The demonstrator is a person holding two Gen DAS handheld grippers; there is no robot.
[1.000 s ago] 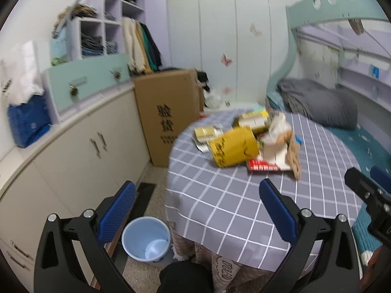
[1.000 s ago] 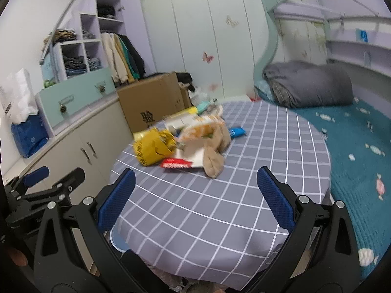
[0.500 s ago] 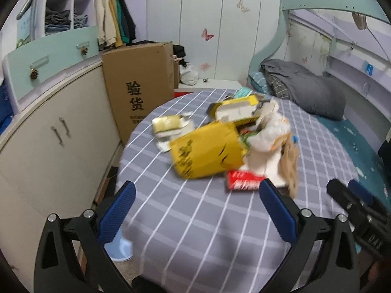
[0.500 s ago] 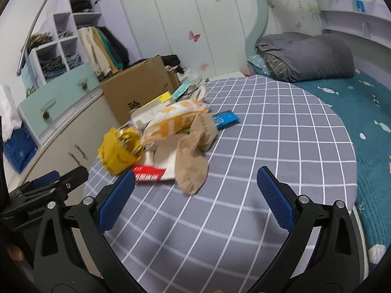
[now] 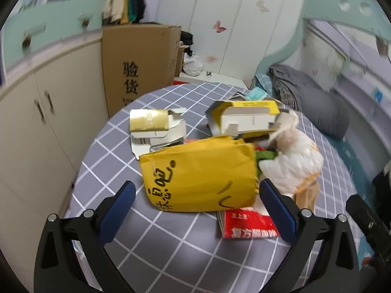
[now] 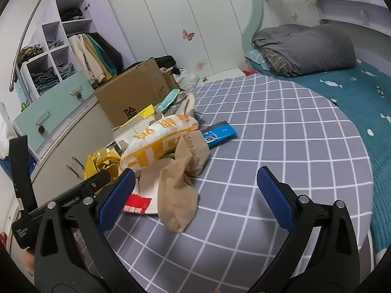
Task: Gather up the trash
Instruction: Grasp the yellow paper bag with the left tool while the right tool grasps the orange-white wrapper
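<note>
On the table (image 5: 171, 239), heaped trash (image 5: 202, 175).

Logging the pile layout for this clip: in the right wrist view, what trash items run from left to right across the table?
Crumpled yellow bag → white and orange plastic bag → tan paper bag → blue wrapper.

1. The left gripper (image 5: 195, 196) has a black angular frame with triangular cut-outs.
2. Its fingers (image 5: 117, 211) carry blue ribbed pads.
3. Silver screws sit at the joints.
4. The right gripper (image 6: 195, 186) is built alike; seen from it, the left one's body bears small white lettering.
</note>
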